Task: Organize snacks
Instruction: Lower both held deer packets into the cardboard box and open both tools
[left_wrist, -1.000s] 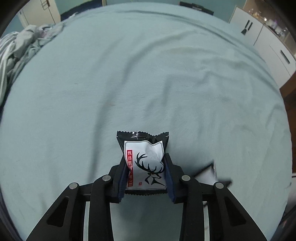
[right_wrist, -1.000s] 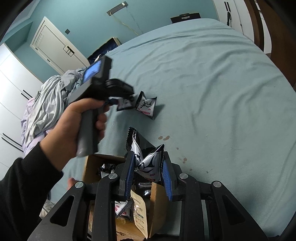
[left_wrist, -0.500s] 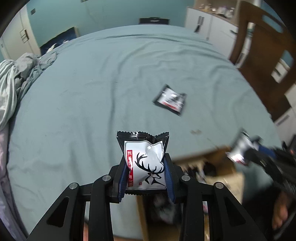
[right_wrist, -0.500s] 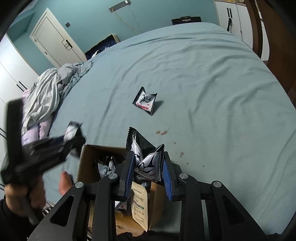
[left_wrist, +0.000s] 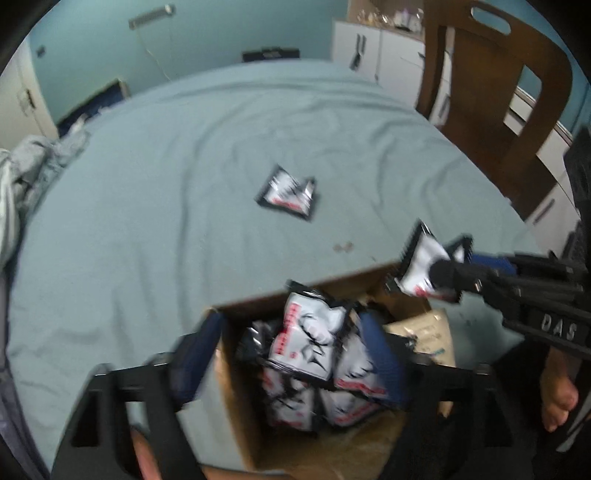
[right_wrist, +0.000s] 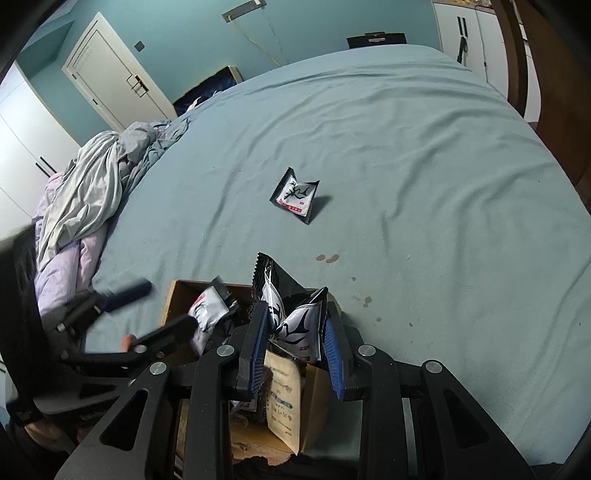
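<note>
Snack packet (right_wrist: 297, 326), black-edged with white deer-print face, sits crumpled.

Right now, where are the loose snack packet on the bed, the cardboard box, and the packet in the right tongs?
loose snack packet (right_wrist: 295, 195): right wrist view, white front panel.
cardboard box (left_wrist: 242, 413): left wrist view, left inner wall.
packet in the right tongs (right_wrist: 301, 330): right wrist view, printed face between the pads.

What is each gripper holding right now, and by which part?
The right gripper pinches a snack packet by its two side edges. The left gripper stands open above the cardboard box, holding nothing.
</note>
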